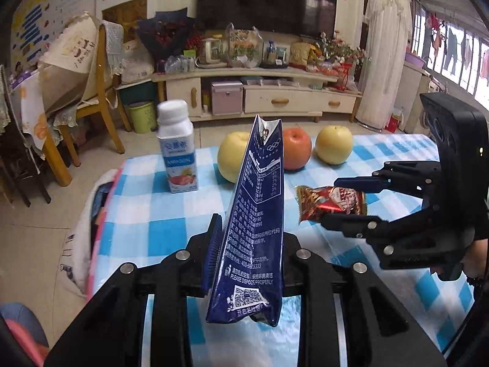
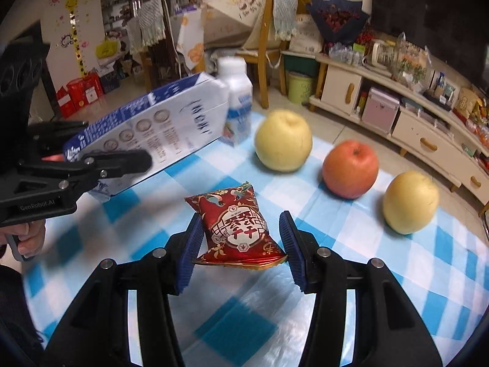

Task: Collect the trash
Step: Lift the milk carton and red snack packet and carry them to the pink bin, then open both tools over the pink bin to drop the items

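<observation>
Left tongs (image 1: pixel 249 263) clamped on flattened milk carton (image 1: pixel 250 214), right tongs (image 2: pixel 241 241) half-open gripping red snack wrapper (image 2: pixel 235 226); both off desk (image 2: pixel 397 269); bin drop left, bottle (image 1: pixel 177 150) undecided

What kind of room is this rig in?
Most likely a home living room. A large dark TV hangs above a cream TV cabinet crowded with flowers and snacks, and the work surface is a table with a blue checked cloth holding fruit.
</observation>
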Tool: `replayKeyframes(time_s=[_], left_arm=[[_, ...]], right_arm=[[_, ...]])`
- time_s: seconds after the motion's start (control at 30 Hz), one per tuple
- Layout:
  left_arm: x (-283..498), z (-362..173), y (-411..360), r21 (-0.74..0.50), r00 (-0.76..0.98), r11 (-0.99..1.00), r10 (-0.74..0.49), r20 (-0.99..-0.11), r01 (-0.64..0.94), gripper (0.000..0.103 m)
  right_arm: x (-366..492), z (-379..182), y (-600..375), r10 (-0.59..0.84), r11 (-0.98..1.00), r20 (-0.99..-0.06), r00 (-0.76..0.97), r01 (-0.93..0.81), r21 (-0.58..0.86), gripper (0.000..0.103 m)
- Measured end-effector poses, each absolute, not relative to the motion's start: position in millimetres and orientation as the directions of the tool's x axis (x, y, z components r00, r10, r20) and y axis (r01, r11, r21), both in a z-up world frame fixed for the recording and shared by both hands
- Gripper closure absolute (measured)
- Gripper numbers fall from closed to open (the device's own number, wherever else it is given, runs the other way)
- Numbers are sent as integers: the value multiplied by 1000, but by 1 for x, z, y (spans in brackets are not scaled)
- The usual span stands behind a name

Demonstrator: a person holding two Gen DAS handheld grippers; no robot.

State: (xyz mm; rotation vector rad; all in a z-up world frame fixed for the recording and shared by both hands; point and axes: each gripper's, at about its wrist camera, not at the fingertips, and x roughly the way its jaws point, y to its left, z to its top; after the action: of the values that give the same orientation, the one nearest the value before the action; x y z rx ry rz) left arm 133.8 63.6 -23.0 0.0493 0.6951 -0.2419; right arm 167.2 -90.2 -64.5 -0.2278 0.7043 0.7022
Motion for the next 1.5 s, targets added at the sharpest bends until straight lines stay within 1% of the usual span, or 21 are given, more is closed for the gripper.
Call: replayKeyframes(time_s=[0.23, 0.47, 0.6, 0.83, 1.0, 1.2, 1.33, 1.5], left_arm=[[68, 28, 103, -14, 797, 989, -126, -590, 146, 72], [-5, 69, 158, 33, 831, 999, 22, -555, -5, 72], [-40, 84, 194, 32, 839, 995, 95, -536, -93, 72], [-92, 99, 256, 54, 830, 969, 233, -507, -240, 72], [-113, 98, 298, 49, 808, 949, 293, -511, -313, 72], [-125, 84, 338, 34, 781, 932, 322, -535, -360, 72], [-126, 73, 358, 11, 770, 926, 319, -553, -376, 72], [-121, 55, 363, 43, 746, 926, 330, -578, -376, 72]], right_arm=[[113, 1, -72, 566, 712, -602, 563, -702, 13, 51], [55, 58, -19, 645, 629, -549, 532, -777, -14, 51], [28, 79, 24, 693, 569, -528, 491, -822, -16, 51], [-7, 95, 105, 754, 457, -523, 397, -889, -15, 51], [-22, 99, 166, 775, 392, -536, 335, -920, -9, 51], [-34, 98, 225, 781, 350, -553, 291, -937, 1, 51], [-38, 92, 253, 779, 337, -566, 268, -941, 18, 51], [-36, 78, 273, 769, 338, -588, 252, -940, 39, 50]])
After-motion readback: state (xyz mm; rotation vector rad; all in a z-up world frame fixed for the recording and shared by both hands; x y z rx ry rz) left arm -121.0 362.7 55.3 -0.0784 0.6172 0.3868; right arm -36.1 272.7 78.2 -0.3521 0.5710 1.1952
